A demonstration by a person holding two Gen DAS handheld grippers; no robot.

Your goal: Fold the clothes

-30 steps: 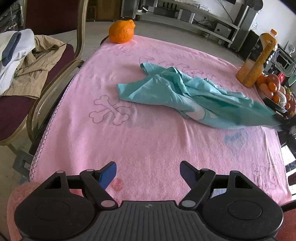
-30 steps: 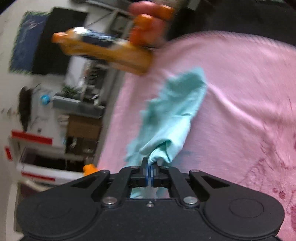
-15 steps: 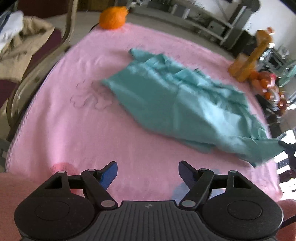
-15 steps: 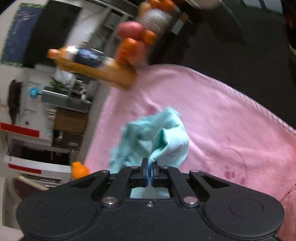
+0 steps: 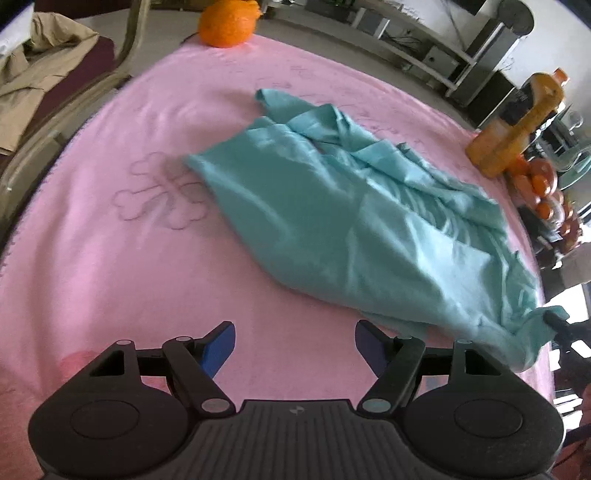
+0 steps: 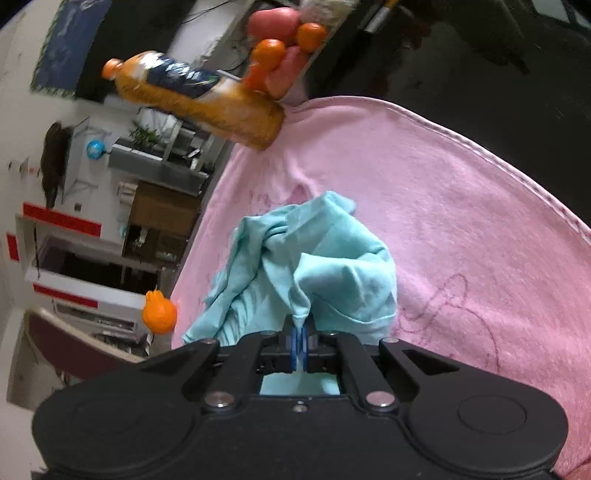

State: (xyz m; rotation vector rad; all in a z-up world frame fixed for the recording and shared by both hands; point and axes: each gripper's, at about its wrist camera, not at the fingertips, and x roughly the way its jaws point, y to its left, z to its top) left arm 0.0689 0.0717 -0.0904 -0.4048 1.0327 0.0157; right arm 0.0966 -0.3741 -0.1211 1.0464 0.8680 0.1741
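- Right gripper is clamped on a bunched edge of the teal garment, its blue pads pressed together with cloth between them; holding one corner this way lets the person drag the fabric out flat.
- Left gripper hovers with its fingers spread wide and nothing between them, low over the pink towel near the garment's front edge, apparently ready to take a second hold.
- The garment lies partly spread and wrinkled across the towel, not yet a neat fold.
- An orange and a juice bottle stand at the towel's edges, clear of the cloth.
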